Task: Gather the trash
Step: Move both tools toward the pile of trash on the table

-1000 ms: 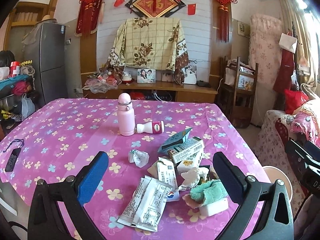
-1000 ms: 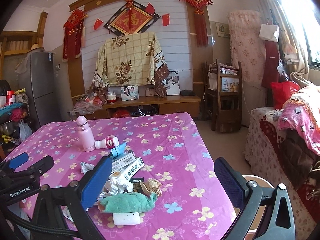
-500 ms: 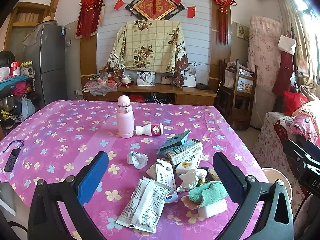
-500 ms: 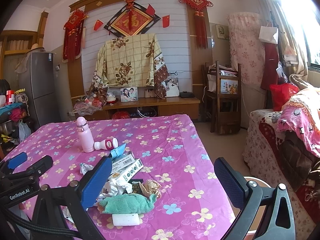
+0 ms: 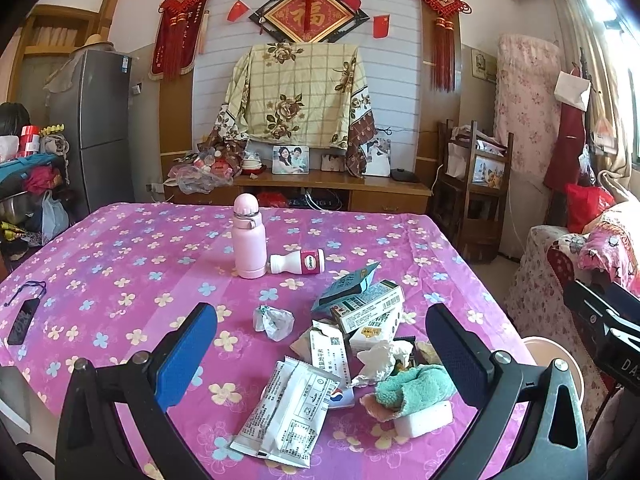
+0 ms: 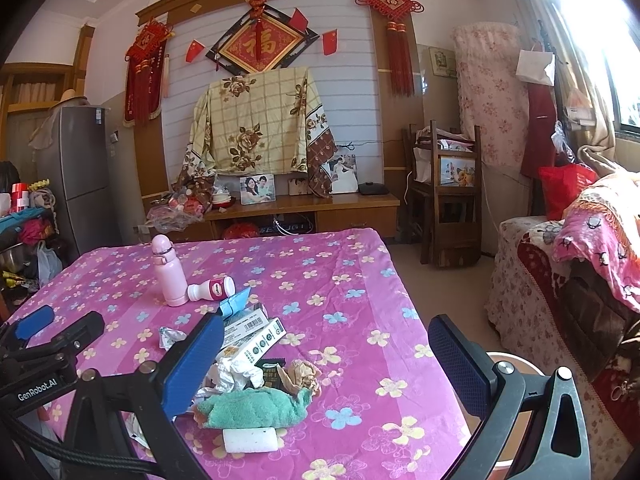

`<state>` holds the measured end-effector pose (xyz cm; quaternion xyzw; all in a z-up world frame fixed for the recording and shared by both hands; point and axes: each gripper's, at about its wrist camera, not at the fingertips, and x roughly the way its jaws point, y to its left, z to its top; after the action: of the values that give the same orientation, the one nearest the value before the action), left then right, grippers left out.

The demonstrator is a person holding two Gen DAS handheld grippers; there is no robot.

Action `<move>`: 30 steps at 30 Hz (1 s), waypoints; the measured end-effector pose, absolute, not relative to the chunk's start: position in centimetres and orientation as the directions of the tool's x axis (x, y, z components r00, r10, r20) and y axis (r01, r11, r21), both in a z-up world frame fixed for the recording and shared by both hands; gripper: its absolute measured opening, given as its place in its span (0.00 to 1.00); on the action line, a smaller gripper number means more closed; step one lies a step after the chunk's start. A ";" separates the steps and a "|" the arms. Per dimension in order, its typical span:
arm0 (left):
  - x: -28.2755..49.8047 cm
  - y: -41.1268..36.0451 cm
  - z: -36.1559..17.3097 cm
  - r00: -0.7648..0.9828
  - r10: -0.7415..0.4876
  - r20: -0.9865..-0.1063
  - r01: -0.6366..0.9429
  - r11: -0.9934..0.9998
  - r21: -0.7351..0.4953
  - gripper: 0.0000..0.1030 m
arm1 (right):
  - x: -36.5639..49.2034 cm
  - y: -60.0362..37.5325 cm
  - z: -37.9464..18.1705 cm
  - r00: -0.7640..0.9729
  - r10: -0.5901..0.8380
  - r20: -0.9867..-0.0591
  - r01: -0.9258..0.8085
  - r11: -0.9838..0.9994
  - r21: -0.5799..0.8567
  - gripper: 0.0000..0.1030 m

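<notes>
Two handheld grippers hover above a table draped in a magenta cloth with a flower print (image 5: 120, 264). The left gripper (image 5: 320, 344) has its blue-padded jaws spread wide with nothing between them. The right gripper (image 6: 326, 354) is likewise spread wide and holds nothing; in its view the left gripper's black body sits at the lower left edge.

Below and between the left gripper's jaws lies a heap of trash near the table's right front corner. Closest is a flat white printed plastic wrapper (image 5: 286, 416), lying on the cloth. Just beside it to the right is a crumpled teal towel (image 5: 416, 386), resting against a white rectangular foam block (image 5: 424, 424). Behind the towel is a wad of crumpled white paper (image 5: 378, 360), and behind that a stack of small white and green cardboard cartons (image 5: 366, 306), with a torn teal carton (image 5: 348, 284) tilted on top. A little apart to the left lies a small crumpled clear wrapper (image 5: 274, 320).

Farther back, near the middle of the table, a pale pink insulated bottle (image 5: 249, 236) stands upright. Touching its base, a small white drink bottle with a pink label (image 5: 298, 262) lies on its side.

Near the table's left edge lies a flat black device with a cord loop (image 5: 23, 312).
</notes>
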<state>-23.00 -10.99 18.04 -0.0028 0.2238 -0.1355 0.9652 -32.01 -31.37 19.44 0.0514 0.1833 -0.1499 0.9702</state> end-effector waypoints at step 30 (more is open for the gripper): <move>-23.1 -11.3 17.2 0.860 -0.258 -0.440 0.257 0.964 -0.062 1.00 | -31.5 -31.9 18.6 0.879 -0.260 -0.401 0.309 0.949 0.063 1.00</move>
<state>-23.07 -11.32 17.23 -0.0004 0.2284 -0.1335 0.9644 -31.53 -31.86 18.61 0.0624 0.1976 -0.1471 0.9672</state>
